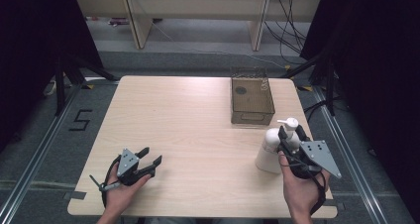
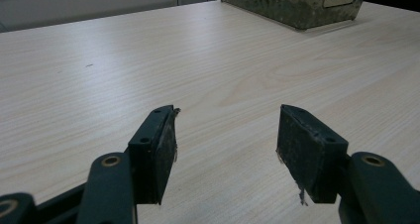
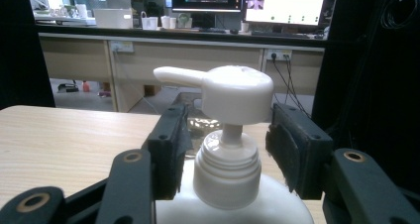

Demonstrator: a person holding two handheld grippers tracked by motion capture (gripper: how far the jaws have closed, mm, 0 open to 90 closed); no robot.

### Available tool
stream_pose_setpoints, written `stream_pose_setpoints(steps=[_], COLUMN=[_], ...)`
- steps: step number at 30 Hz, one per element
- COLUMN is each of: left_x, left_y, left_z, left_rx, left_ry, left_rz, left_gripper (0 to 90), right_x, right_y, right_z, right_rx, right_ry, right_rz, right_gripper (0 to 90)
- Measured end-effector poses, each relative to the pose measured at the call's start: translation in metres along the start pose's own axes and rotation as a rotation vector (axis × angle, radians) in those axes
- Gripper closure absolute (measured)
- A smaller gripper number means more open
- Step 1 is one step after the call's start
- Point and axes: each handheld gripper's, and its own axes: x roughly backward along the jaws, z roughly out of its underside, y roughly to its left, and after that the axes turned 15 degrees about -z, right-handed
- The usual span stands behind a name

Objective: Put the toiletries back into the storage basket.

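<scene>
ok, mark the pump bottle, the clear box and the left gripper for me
pump bottle [image 1: 270,154]: high view, white body.
clear box [image 1: 251,119]: high view, near wall.
left gripper [image 1: 151,159]: high view, between the open jaw tips.

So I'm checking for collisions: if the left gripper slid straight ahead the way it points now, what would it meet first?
Probably nothing soon: ahead of the open left gripper lies bare pale wooden table; the dark translucent plastic box sits farther off, right of that line.

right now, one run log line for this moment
left gripper: open, idle on table | right gripper: open around pump bottle neck, not clamped | box: far right
</scene>
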Motion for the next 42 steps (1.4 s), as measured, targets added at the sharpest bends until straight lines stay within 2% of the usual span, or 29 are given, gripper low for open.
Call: stream_pose_setpoints(steps=[1,2,3,10,11,12,13,15,17,21,25,29,34,36,39,40,41,42], left_x=[0.0,0.0,0.0,0.0,0.0,0.0,0.0,0.0,0.0,0.0,0.0,0.0,0.0,0.0,0.0,0.0,0.0,0.0], left_y=[0.0,0.0,0.0,0.0,0.0,0.0,0.0,0.0,0.0,0.0,0.0,0.0,0.0,0.0,0.0,0.0,0.0,0.0], left_z=[0.0,0.0,0.0,0.0,0.0,0.0,0.0,0.0,0.0,0.0,0.0,0.0,0.0,0.0,0.0,0.0,0.0,0.0], left_rx=[0.001,0.0,0.0,0.001,0.001,0.0,0.0,0.001,0.0,0.001,0.002,-0.001,-0.003,-0.004,-0.004,-0.003,-0.003,-0.002], left_ry=[-0.001,-0.001,-0.001,-0.001,-0.001,-0.002,-0.002,-0.002,-0.001,-0.001,0.0,-0.002,-0.004,-0.003,-0.001,0.0,0.0,-0.001], left_rz=[0.0,0.0,0.0,0.001,0.001,0.001,0.001,0.001,0.001,0.001,0.001,0.002,0.002,0.002,0.003,0.003,0.003,0.003], left_gripper=[39.5,39.5,39.5,39.5,39.5,39.5,39.5,39.5,39.5,39.5,39.5,39.5,39.6,39.6,39.6,39.6,39.6,39.6], right_x=[-0.001,-0.001,-0.002,-0.004,-0.004,-0.005,-0.004,-0.005,-0.006,-0.007,-0.008,-0.007,-0.007,-0.007,-0.007,-0.007,-0.008,-0.007], right_y=[0.0,-0.002,-0.001,-0.002,-0.001,-0.002,-0.002,-0.001,-0.001,-0.004,-0.002,-0.002,-0.004,-0.006,-0.006,-0.006,-0.005,-0.006], right_z=[0.0,-0.001,-0.002,-0.004,-0.005,-0.005,-0.006,-0.006,-0.007,-0.007,-0.008,-0.008,-0.009,-0.009,-0.011,-0.012,-0.013,-0.015], right_rx=[0.004,0.028,0.009,0.018,-0.002,0.014,0.018,0.0,0.005,0.032,0.008,0.005,-0.02,0.004,-0.013,-0.004,-0.017,-0.003], right_ry=[-0.005,-0.004,-0.002,0.003,0.01,0.002,0.018,0.011,0.016,0.014,0.013,0.016,0.021,0.015,0.016,0.004,-0.003,0.005], right_rz=[-0.009,0.0,-0.001,0.011,0.011,0.008,0.011,0.008,0.011,0.016,0.019,0.023,0.002,0.0,-0.018,-0.011,-0.021,-0.018], right_gripper=[50.2,50.3,50.4,51.9,52.1,52.3,52.6,53.0,53.7,55.9,59.2,59.9,60.1,60.2,60.2,60.2,60.2,60.2])
